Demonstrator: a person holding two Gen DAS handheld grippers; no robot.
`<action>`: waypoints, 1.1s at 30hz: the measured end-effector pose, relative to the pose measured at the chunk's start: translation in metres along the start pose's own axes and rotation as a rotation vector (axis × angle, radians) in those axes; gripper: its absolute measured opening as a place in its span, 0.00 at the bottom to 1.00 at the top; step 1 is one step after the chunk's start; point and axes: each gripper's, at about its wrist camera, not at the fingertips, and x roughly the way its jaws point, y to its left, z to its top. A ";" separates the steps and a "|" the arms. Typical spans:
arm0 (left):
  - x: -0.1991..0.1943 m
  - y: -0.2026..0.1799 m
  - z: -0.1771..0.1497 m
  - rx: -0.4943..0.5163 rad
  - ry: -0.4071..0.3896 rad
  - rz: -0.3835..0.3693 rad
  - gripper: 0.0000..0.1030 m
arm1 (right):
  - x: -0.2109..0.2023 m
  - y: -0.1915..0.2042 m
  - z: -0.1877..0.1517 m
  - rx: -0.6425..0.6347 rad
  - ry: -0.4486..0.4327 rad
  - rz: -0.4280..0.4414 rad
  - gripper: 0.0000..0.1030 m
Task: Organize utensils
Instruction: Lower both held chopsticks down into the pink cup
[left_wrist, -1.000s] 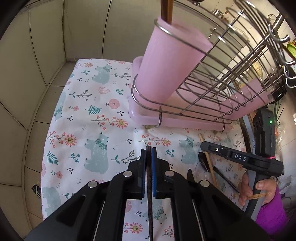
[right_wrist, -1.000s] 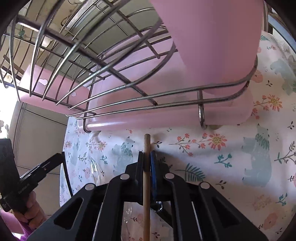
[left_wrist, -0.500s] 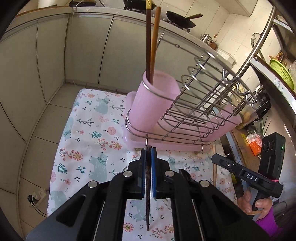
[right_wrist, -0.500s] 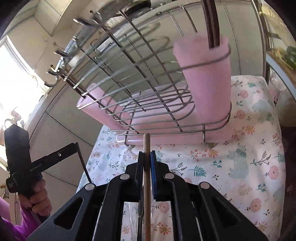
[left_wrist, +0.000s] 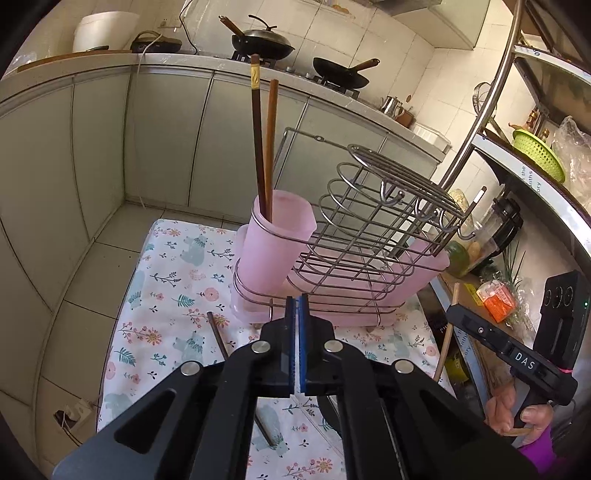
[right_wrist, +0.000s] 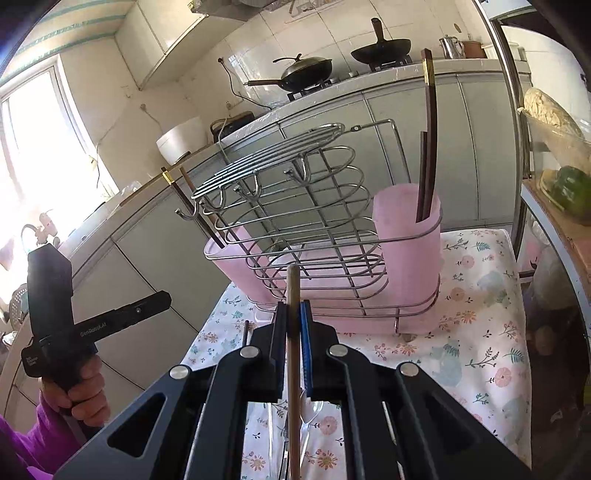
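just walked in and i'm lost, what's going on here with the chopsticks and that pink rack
A person holds a claw in each hand and is sorting chopsticks into the pink cup on the wire rack. The right claw is shut on a light wooden chopstick, raised in front of the rack. The left claw is shut with nothing visible between its jaws. Two chopsticks already stand in the cup; a dark chopstick lies on the flowered cloth.

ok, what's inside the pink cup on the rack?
Two chopsticks stand in the pink cup, one dark with a gold band, one plain brown. Their lower ends and the cup's bottom are hidden by its wall.
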 end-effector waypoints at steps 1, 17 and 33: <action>0.000 0.000 0.000 0.000 -0.001 0.002 0.00 | 0.000 0.000 0.000 -0.004 -0.003 0.000 0.07; 0.040 0.025 -0.016 -0.038 0.196 0.049 0.09 | 0.005 -0.008 0.002 0.019 0.004 0.013 0.07; 0.159 0.069 -0.020 -0.109 0.454 0.226 0.13 | 0.021 -0.016 0.002 0.041 0.047 0.022 0.07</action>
